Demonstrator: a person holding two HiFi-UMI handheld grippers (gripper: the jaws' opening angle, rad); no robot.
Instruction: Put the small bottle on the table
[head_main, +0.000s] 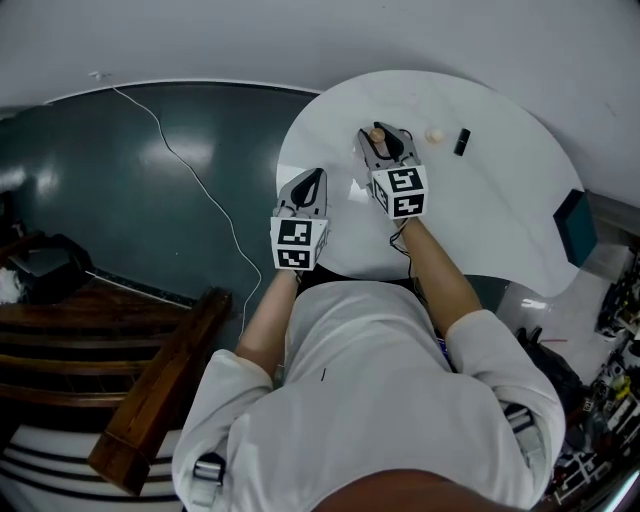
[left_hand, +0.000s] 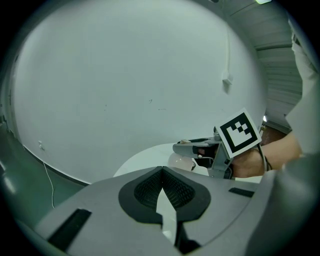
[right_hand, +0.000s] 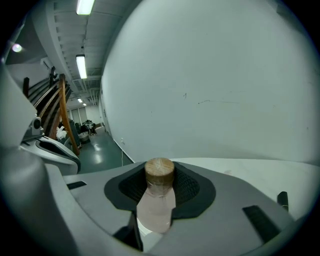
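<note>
Centre of right gripper view: right gripper partly open, clamped on bottle just under cork. Looks light, likely slippery, maybe glass; grip body. Left gripper closed, empty.

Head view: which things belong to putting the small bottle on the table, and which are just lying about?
Job: small bottle, clamped in the right gripper; white table.

Lying about: small cream round object; small black object; teal box; white cable on the floor; left gripper, shut and empty.
</note>
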